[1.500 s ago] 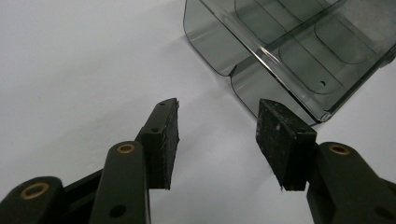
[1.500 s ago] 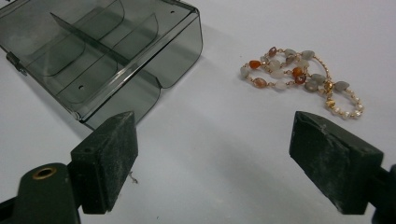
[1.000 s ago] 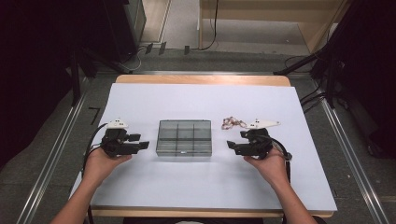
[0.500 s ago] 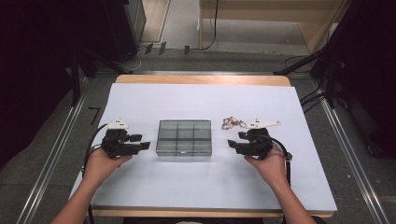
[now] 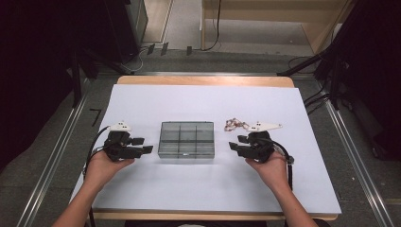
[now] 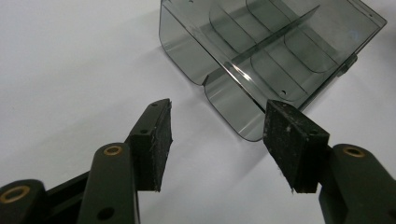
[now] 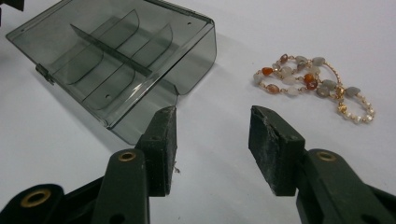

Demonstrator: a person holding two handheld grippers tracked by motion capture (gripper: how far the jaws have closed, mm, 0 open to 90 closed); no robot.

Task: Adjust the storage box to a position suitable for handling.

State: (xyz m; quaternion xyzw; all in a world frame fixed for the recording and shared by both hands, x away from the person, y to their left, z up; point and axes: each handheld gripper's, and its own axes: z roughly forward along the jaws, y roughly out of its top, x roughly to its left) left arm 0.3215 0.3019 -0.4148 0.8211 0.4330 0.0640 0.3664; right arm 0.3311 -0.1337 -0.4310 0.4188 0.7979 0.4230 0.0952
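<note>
Box (image 5: pixel 186 139) mid-frame shut, empty; bracelet (image 7: pixel 314 84) lies loose right of it. Left tongs (image 6: pixel 217 140) apart; right tongs (image 7: pixel 212 144) apart, just narrowing, nothing between. All work left.

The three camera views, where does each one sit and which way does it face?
High view: above the person's side, facing forward and down on the table; forearms, both hands.
Left gripper view: rides the left gripper, facing the smoky compartment box; black fingers.
Right gripper view: rides the right gripper, facing box and beaded bracelets.
All share the box.
</note>
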